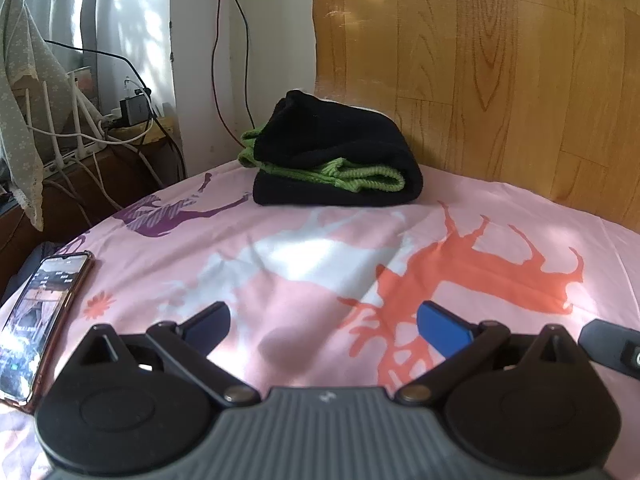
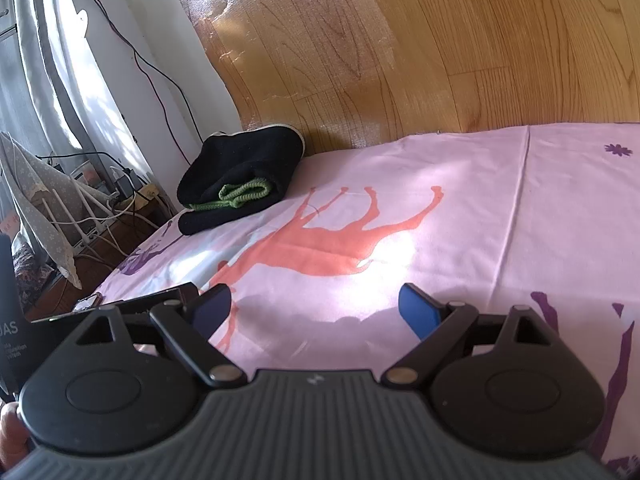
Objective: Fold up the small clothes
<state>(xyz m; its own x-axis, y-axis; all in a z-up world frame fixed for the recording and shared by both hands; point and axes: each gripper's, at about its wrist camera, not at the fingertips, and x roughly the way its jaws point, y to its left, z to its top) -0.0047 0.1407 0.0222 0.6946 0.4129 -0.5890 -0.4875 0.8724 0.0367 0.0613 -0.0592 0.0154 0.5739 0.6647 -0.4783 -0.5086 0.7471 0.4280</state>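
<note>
A folded black garment with green ribbed trim [image 1: 336, 156] lies on the pink bedsheet [image 1: 304, 280] at the far edge, against the wood-pattern wall. It also shows in the right wrist view [image 2: 240, 180], far left. My left gripper [image 1: 323, 326] is open and empty, low over the sheet well short of the garment. My right gripper [image 2: 316, 312] is open and empty, also over bare sheet, to the right of the garment.
A phone [image 1: 38, 320] with a lit screen lies at the sheet's left edge. Cables, a power strip and a charger [image 1: 132, 112] sit on a low stand beyond the bed's left side. A wood-pattern wall [image 1: 500, 60] backs the bed.
</note>
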